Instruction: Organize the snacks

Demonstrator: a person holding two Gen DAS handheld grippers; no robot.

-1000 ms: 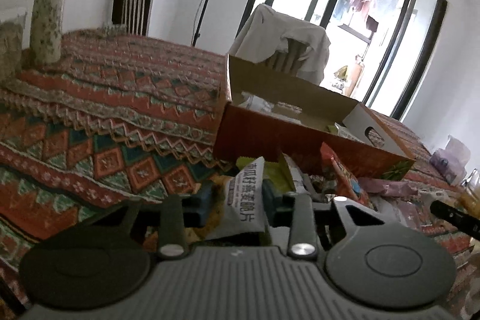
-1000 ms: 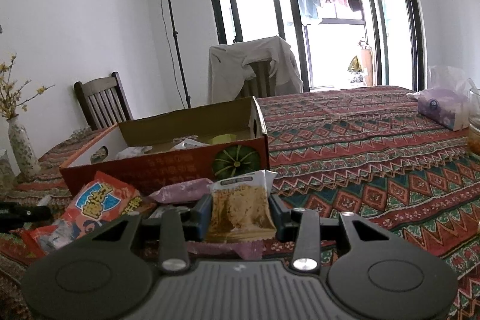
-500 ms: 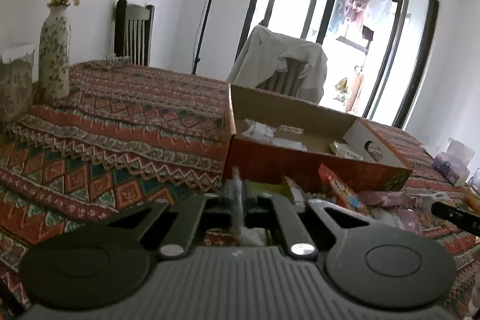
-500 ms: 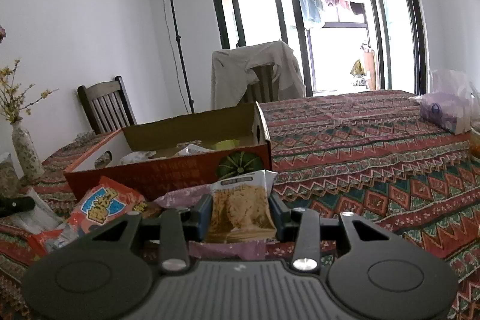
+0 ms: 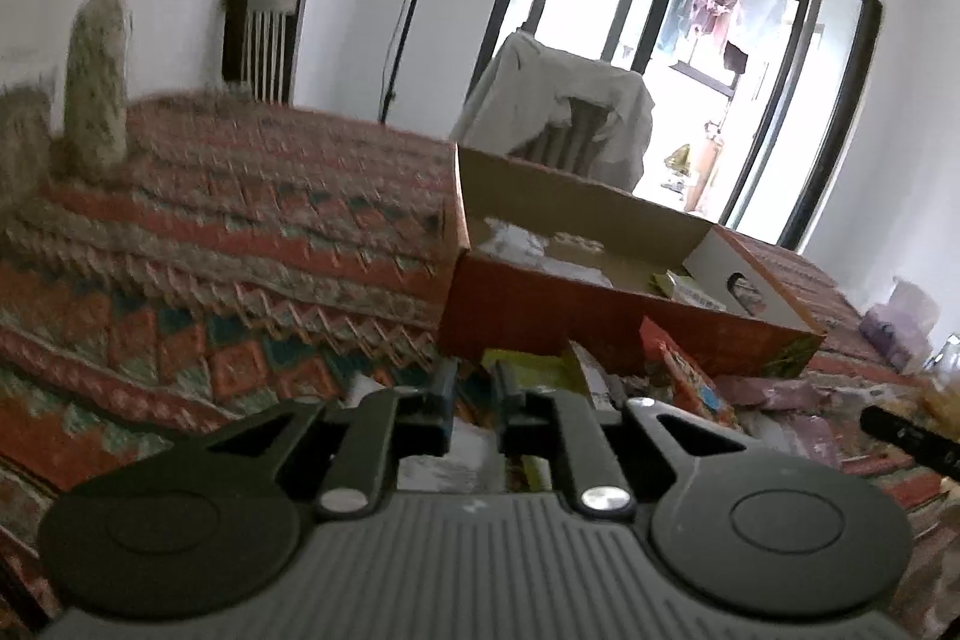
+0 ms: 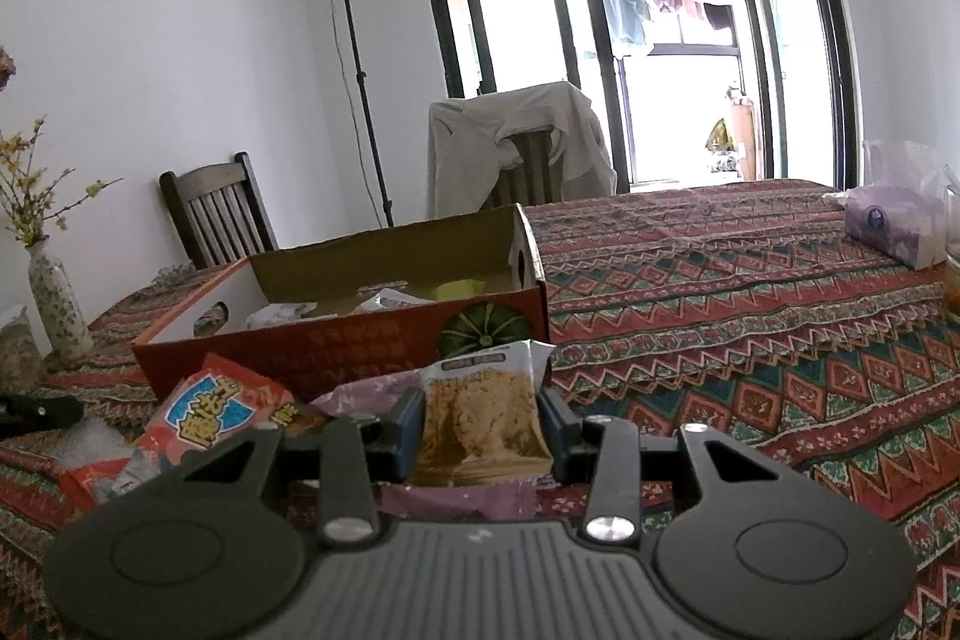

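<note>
My left gripper (image 5: 474, 382) hovers low over the snack pile in front of the open red cardboard box (image 5: 600, 304). Its jaws are opening and stand a narrow gap apart. A white packet (image 5: 471, 451) shows low in that gap, and the pads do not visibly press it. My right gripper (image 6: 480, 400) is shut on a beige cracker packet (image 6: 480, 418), held upright before the box (image 6: 336, 340). A red snack bag (image 6: 222, 412) and a purple packet (image 6: 372, 391) lie by the box front. Several packets lie inside the box.
The table wears a patterned red cloth (image 6: 720, 316). A flower vase (image 5: 96, 82) stands at the far left and a tissue pack (image 6: 894, 226) at the far right. A cloth-draped chair (image 6: 516, 142) and a wooden chair (image 6: 216, 214) stand behind the table.
The left jaws went from wide around the white packet to pinched tight on it, and now stand slightly apart. The left view is blurred. The right gripper kept its hold and place.
</note>
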